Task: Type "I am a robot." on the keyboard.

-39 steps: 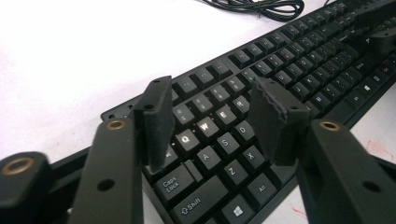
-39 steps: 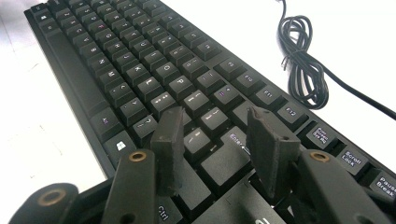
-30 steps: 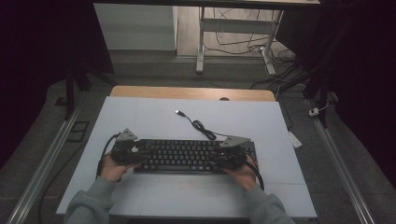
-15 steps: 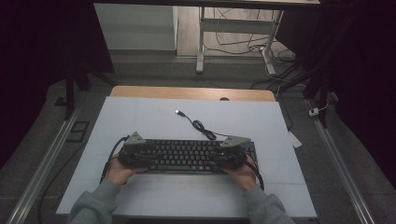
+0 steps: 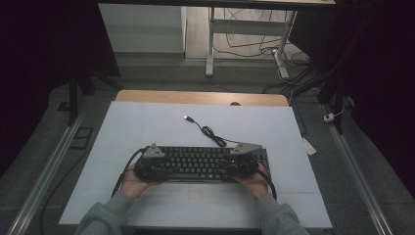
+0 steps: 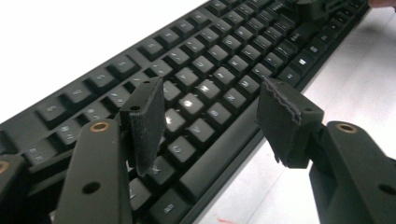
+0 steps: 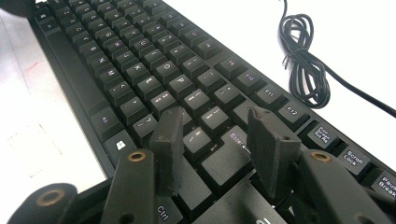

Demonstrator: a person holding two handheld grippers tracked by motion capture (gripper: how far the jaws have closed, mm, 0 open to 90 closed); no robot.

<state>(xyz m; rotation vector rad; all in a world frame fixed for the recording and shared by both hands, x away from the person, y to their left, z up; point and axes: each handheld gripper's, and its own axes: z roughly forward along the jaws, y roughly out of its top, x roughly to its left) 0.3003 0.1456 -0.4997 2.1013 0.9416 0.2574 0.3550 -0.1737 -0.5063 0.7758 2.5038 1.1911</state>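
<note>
A black keyboard [image 5: 200, 164] lies flat on the white table [image 5: 147, 127], near the edge closest to the person. Its long axis runs left to right across the table, with the key rows facing up. A black cable [image 5: 208, 131] leaves its far edge, coils once, and ends in a plug [image 5: 187, 117] farther back.

The left gripper [image 6: 212, 123] hovers low over the keyboard's left end, its jaws spread apart and gripping nothing. The right gripper [image 7: 212, 140] sits over the right end near the Enter key, its jaws also apart and empty. Both hands reach in from the near edge, sleeves grey, each angled inward toward the keyboard's middle.
</note>
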